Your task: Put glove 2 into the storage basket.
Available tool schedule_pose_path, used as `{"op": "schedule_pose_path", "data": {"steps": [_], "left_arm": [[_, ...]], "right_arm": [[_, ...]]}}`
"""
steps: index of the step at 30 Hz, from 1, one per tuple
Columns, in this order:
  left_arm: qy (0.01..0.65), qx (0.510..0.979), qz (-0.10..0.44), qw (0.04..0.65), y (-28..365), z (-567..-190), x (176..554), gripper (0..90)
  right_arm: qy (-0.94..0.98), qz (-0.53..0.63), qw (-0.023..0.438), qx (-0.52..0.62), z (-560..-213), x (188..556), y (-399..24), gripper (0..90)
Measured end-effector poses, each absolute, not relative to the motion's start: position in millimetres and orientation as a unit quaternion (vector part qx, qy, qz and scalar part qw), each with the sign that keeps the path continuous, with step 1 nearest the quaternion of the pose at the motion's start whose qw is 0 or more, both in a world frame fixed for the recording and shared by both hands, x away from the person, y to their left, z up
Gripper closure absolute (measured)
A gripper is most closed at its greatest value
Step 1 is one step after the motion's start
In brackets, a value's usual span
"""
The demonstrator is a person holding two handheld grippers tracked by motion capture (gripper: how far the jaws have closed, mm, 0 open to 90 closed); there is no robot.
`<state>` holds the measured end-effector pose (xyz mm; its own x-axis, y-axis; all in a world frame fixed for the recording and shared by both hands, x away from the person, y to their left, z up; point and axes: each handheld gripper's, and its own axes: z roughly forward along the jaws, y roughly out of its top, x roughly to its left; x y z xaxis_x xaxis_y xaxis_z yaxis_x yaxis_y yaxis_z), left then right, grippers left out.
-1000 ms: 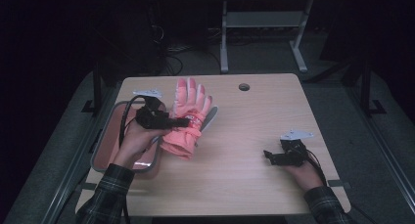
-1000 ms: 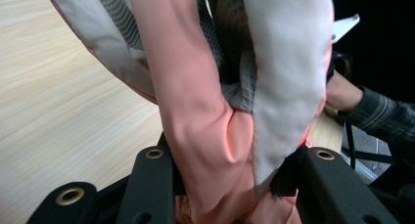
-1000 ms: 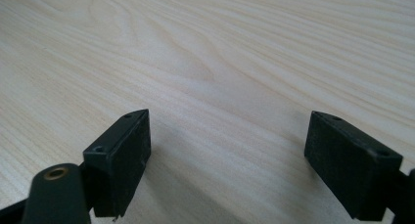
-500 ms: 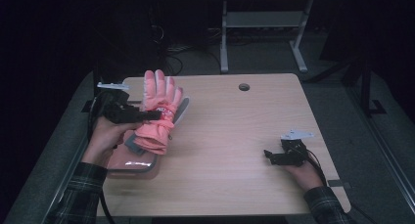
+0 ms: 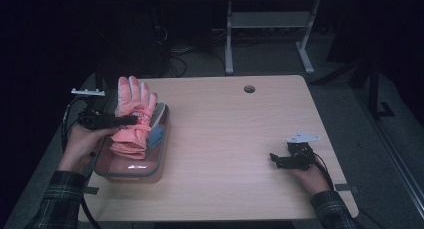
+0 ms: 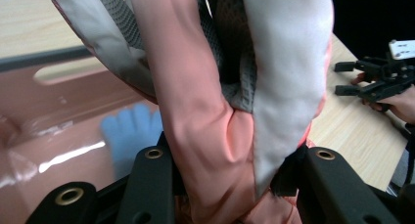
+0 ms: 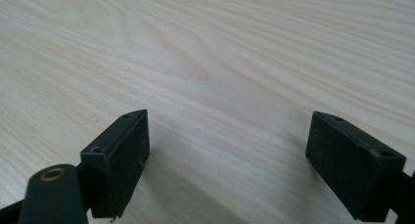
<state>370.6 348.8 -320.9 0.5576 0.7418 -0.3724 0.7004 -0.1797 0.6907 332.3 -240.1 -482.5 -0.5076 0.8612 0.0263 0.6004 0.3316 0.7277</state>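
Left gripper [image 5: 131, 120] clamped on pink glove [image 5: 132, 120] — directly above the bin [image 5: 131, 170], long axis along it; right gripper [image 5: 273, 160] released, far right on desk [image 5: 230, 139].

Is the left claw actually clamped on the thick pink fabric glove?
Touching. In the left gripper view the left claw has both black jaws pressed into the thick pink fabric glove, bunching it with no gap on either side.

Wooden table [image 5: 225, 139], pink bin [image 5: 131, 170] at left edge
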Motion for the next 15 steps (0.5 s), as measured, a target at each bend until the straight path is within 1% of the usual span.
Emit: {"op": "schedule_pose_path", "data": {"steps": [5, 15], "left_arm": [[0.482, 0.765, 0.019, 0.427, 353.1, -332.3, 371.5, 61.3], [0.504, 0.769, 0.010, 0.392, 348.9, -362.7, 380.5, 61.1]], "right_arm": [[0.794, 0.350, 0.186, 0.460, -482.5, 332.3, -240.1, 16.1], [0.794, 0.350, 0.186, 0.460, -482.5, 332.3, -240.2, 16.1]]}}
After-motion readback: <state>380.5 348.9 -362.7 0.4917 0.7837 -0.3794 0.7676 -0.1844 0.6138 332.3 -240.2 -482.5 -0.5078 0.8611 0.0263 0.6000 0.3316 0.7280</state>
